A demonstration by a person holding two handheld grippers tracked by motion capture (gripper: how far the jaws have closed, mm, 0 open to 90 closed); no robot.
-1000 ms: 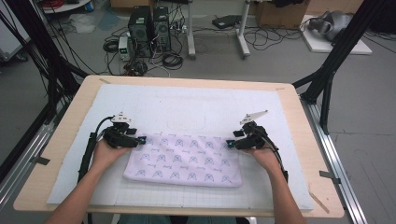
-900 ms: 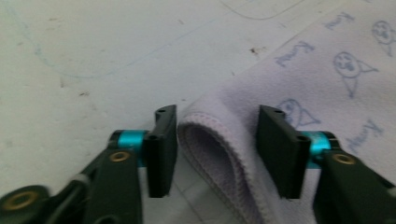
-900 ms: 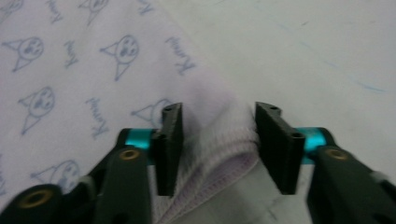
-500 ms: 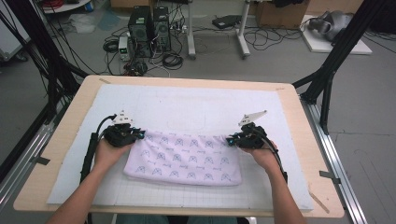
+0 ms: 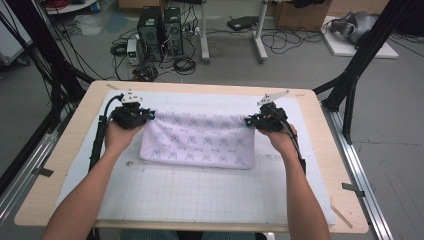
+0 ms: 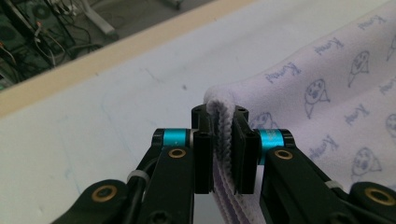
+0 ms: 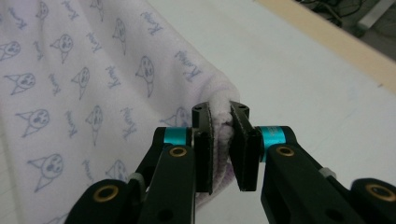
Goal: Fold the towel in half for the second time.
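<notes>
A pale lilac towel (image 5: 200,140) printed with small cat faces hangs stretched between my two grippers above the white mat (image 5: 200,195). My left gripper (image 5: 149,116) is shut on its far left corner, where folded layers of towel (image 6: 327,93) are pinched between the jaws of that left gripper (image 6: 220,140). The right gripper (image 5: 248,120) is shut on the far right corner. In the right gripper view the towel (image 7: 93,70) bunches between the black pads of this gripper (image 7: 223,140). The towel's near edge touches the mat.
The mat covers a wooden table (image 5: 45,185) whose far edge (image 5: 210,87) lies just beyond the towel. Black frame posts (image 5: 360,55) rise at both back corners. Computers (image 5: 160,25) and cables sit on the floor behind.
Both grippers have lifted and carried the towel's far corners away from the person, toward the table's far side. The towel, lying flat before, now hangs raised between them.
</notes>
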